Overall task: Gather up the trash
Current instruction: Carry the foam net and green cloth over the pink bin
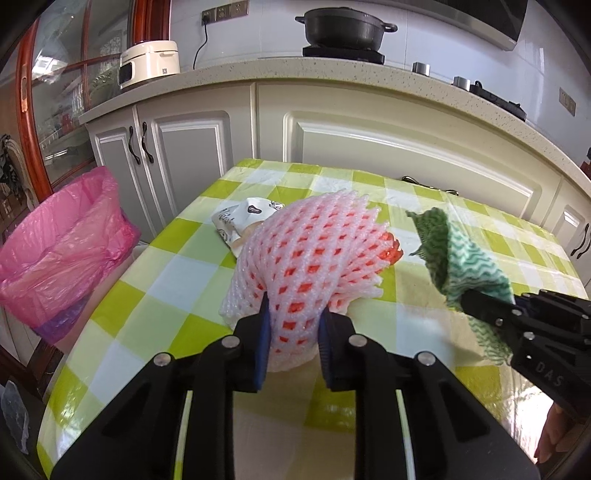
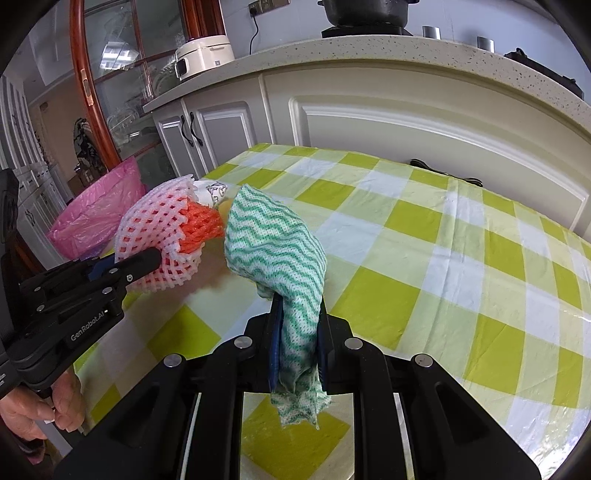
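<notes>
A pink-white foam fruit net point(image 1: 310, 251) with an orange net inside it lies at the near left of the checked table point(image 1: 147, 295). My left gripper point(image 1: 293, 314) is shut on its near end, blue pads pressing into the foam. The right wrist view shows the same net point(image 2: 159, 236) held by the left gripper point(image 2: 147, 262). My right gripper point(image 2: 297, 314) is shut on a green-and-white wavy cloth point(image 2: 273, 243), held just above the table to the right of the net. A white printed wrapper point(image 1: 243, 218) lies behind the net.
A bin lined with a pink bag point(image 1: 62, 243) stands on the floor off the table's left edge. Cream cabinets point(image 1: 369, 140) and a counter with a rice cooker point(image 1: 147, 62) and a black pot point(image 1: 343, 26) run behind. A hand point(image 2: 55, 410) holds the left gripper's handle.
</notes>
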Action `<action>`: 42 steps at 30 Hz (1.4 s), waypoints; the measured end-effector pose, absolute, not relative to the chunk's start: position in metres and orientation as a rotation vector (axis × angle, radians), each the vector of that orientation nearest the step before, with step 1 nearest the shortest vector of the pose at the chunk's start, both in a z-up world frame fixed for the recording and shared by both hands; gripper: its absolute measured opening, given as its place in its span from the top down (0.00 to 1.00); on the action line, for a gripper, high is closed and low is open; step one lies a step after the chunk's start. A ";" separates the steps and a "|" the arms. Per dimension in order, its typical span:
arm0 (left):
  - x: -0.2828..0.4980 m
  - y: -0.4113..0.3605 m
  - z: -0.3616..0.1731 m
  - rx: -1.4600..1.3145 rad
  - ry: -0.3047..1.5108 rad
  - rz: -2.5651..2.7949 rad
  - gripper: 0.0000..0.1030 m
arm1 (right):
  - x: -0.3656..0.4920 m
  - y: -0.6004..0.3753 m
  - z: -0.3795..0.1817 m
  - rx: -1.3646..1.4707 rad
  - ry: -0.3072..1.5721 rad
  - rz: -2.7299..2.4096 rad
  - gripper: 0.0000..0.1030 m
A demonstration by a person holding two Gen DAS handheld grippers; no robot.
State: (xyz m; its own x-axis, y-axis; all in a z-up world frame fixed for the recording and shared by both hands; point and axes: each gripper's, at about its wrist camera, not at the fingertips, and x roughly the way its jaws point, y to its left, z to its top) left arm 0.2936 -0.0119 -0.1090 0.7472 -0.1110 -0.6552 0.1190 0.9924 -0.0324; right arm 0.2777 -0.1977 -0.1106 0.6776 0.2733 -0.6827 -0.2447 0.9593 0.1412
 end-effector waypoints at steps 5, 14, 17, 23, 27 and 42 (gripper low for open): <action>0.271 -0.005 -0.099 -0.006 0.703 -0.121 0.79 | 0.263 -0.190 -0.103 0.038 0.759 0.308 0.84; 0.236 0.006 -0.086 -0.017 0.685 -0.115 0.79 | 0.232 -0.181 -0.089 0.035 0.729 0.325 0.84; 0.222 0.010 -0.083 -0.016 0.680 -0.113 0.79 | 0.223 -0.176 -0.086 0.026 0.723 0.334 0.84; 0.193 0.023 -0.074 -0.024 0.662 -0.102 0.79 | 0.205 -0.167 -0.075 0.008 0.702 0.350 0.84; 0.177 0.033 -0.067 -0.026 0.645 -0.090 0.79 | 0.196 -0.159 -0.066 -0.007 0.684 0.362 0.84; 0.138 0.103 -0.031 -0.099 0.563 0.015 0.79 | 0.186 -0.090 -0.033 -0.124 0.621 0.477 0.84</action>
